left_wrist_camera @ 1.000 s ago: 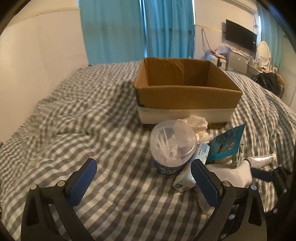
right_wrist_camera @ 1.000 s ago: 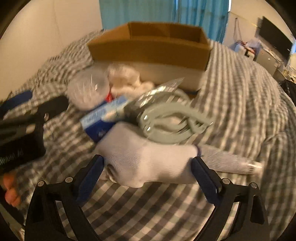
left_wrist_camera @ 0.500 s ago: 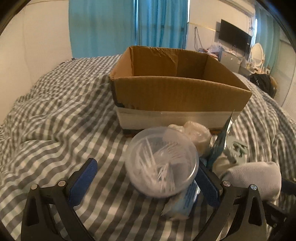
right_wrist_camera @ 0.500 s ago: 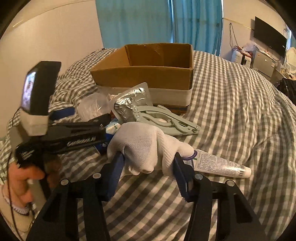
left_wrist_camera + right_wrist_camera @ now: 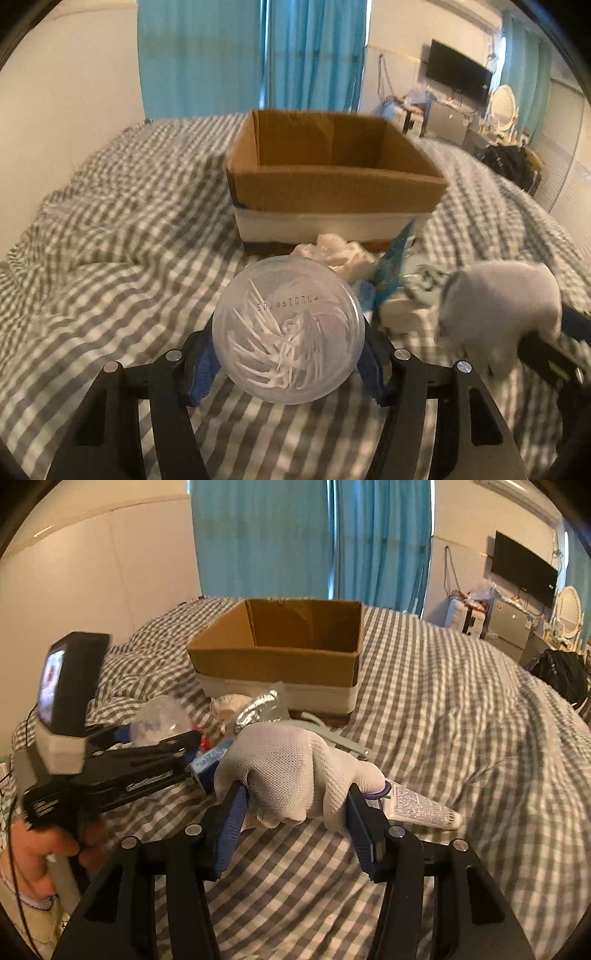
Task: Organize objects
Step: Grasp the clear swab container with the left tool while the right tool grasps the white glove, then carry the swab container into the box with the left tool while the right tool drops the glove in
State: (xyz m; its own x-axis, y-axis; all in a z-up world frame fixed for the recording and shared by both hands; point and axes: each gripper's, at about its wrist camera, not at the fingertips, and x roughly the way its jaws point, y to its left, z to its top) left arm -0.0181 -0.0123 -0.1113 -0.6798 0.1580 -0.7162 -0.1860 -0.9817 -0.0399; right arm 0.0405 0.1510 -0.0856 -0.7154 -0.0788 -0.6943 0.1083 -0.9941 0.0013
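The left gripper (image 5: 288,354), wide open half a second ago, now clamps its fingers on the clear tub of cotton swabs (image 5: 289,334) before the cardboard box (image 5: 332,192). The right gripper (image 5: 293,808) still pinches the white glove (image 5: 291,771) on the bed (image 5: 461,738).

Clear plastic tub (image 5: 289,335) — knit glove (image 5: 291,771)

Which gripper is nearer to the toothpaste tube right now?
Right. The right gripper, shut on the white glove, sits right beside the toothpaste tube; the left gripper holds the cotton swab tub farther left.
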